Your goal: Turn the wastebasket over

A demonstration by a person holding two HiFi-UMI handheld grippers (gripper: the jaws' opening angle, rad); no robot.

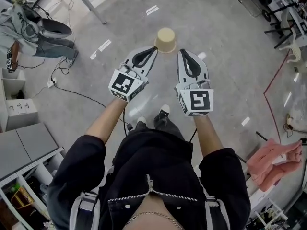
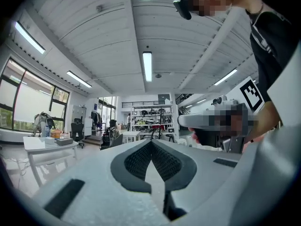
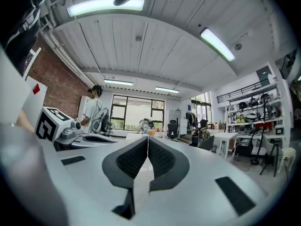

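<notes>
Beige wastebasket (image 1: 166,40) standing on end on the floor (image 1: 225,56), long axis vertical, open floor all round, left tongs (image 1: 153,50) and right tongs (image 1: 182,52) closed, empty, nearby

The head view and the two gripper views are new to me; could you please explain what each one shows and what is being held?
There is no robot here: a person holds a two-jaw tool in each hand. The head view comes from a camera on the person's head, looking steeply down at the left tool, the right tool and the floor. Each of the other two pictures comes from a camera riding on one tool, looking along its jaws into the room. In both, the jaws are shut with nothing between them, so nothing is held. On the floor beyond the tools stands a beige wastebasket; neither tool touches it. A pink cloth shows at the right.
</notes>
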